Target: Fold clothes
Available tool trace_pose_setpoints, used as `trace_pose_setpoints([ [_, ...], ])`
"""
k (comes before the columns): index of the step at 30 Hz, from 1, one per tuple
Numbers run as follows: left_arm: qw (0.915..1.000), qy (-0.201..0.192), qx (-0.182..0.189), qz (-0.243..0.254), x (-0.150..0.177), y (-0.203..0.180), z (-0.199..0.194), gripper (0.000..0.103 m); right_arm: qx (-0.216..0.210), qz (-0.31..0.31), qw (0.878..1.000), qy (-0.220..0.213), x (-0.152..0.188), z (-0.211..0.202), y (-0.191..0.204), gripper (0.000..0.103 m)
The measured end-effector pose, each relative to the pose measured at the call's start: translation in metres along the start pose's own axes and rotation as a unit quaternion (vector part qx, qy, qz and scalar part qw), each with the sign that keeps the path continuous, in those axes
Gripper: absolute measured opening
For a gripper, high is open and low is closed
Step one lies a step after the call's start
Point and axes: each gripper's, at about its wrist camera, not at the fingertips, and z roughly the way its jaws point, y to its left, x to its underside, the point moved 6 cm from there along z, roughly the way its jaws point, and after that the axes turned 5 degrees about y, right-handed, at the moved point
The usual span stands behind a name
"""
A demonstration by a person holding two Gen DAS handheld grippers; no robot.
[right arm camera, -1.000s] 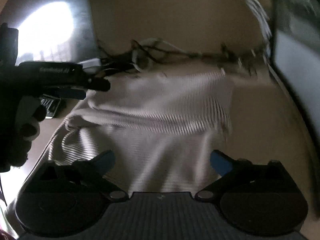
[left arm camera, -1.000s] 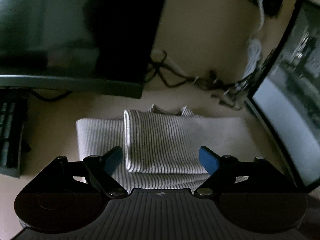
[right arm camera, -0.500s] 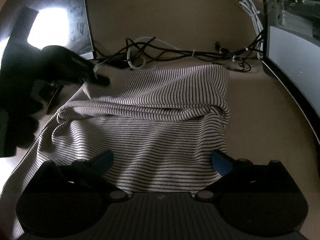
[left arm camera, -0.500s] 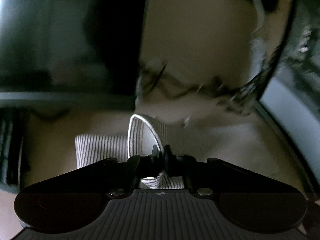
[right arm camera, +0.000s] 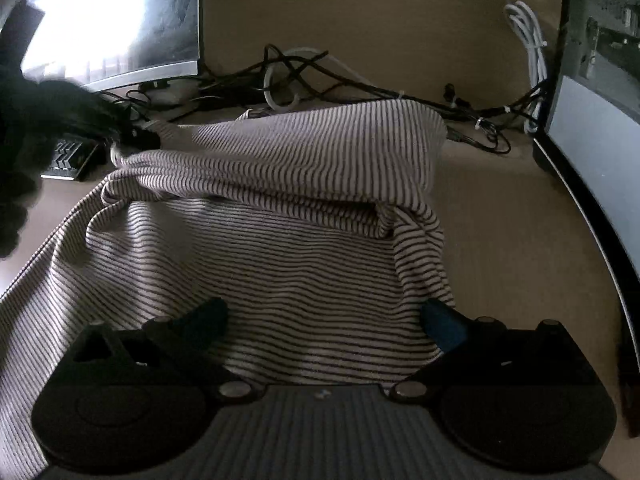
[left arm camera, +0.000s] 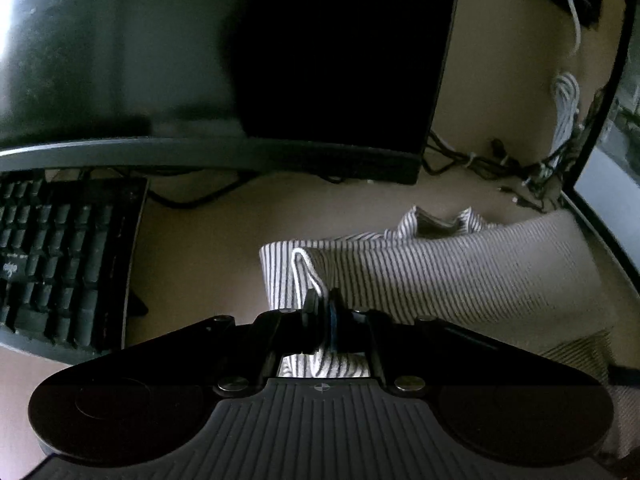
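Observation:
A striped white and dark garment lies partly folded on a beige desk. In the left wrist view the same garment stretches to the right. My left gripper is shut on the garment's hemmed edge and holds it lifted off the desk. In the right wrist view the left gripper shows as a dark shape pinching the garment's far left corner. My right gripper is open just above the garment's near part, its blue-padded fingers spread wide with nothing between them.
A black keyboard lies at the left. A monitor stands behind it, and a second screen stands at the right edge. Tangled cables run along the back wall. Bare desk shows right of the garment.
My left gripper closed on the garment's hemmed edge and pulled it up and to the left. The top fold has shifted and bunched. My right gripper stayed open and moved closer to the cloth.

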Motion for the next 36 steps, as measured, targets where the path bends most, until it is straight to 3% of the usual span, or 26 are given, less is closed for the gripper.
trace_pose_setpoints([
  [3,1.0,-0.004,0.003,0.008,-0.002,0.0,-0.005,0.006,-0.007,0.014,1.0,0.009,-0.001,-0.002,-0.002,0.103],
  [7,0.9999,0.003,0.003,0.009,0.0,0.0,-0.002,0.007,-0.019,0.009,0.998,0.064,-0.007,-0.001,0.0,0.103],
  [9,1.0,0.003,0.002,0.009,0.001,-0.001,-0.002,0.007,-0.053,0.019,0.995,0.077,-0.016,-0.008,-0.003,0.103],
  [12,0.9999,0.004,-0.001,0.009,0.001,-0.002,-0.002,0.008,-0.097,0.064,0.993,0.002,-0.044,-0.036,-0.014,0.103],
  [14,0.9999,0.006,-0.003,0.009,0.002,-0.001,-0.003,0.01,-0.092,0.058,0.991,-0.08,-0.067,-0.055,-0.021,0.103],
  [15,0.9999,0.007,-0.004,0.008,0.001,-0.001,-0.003,0.01,-0.074,0.048,0.991,-0.1,-0.077,-0.056,-0.025,0.101],
  [17,0.9999,0.009,-0.006,0.006,0.001,0.0,-0.003,0.012,-0.038,0.029,0.994,-0.102,-0.092,-0.046,-0.033,0.079],
  [18,0.9999,0.01,-0.007,0.005,0.001,0.0,-0.003,0.013,-0.031,0.028,0.995,-0.093,-0.096,-0.037,-0.036,0.063],
  [19,0.9999,0.011,-0.008,0.004,0.001,0.001,-0.003,0.014,-0.03,0.033,0.996,-0.079,-0.098,-0.026,-0.04,0.054],
  [20,0.9999,0.012,-0.009,0.003,0.001,0.001,-0.002,0.015,-0.03,0.04,0.997,-0.063,-0.097,-0.013,-0.043,0.052],
  [24,0.9998,0.013,-0.011,0.001,0.002,0.002,-0.001,0.021,-0.028,0.071,0.997,0.005,-0.08,0.036,-0.054,0.052],
  [31,0.9996,0.016,-0.009,-0.019,-0.002,0.003,-0.009,0.022,-0.015,0.026,1.0,0.003,-0.073,0.043,-0.049,0.06],
  [34,0.9996,-0.002,-0.003,-0.028,-0.009,0.0,-0.029,0.019,-0.015,0.03,0.999,-0.002,-0.072,0.044,-0.052,0.063],
  [36,0.9989,-0.027,0.023,-0.03,-0.015,-0.007,-0.046,0.019,-0.012,0.032,0.999,-0.006,-0.072,0.042,-0.052,0.064],
])
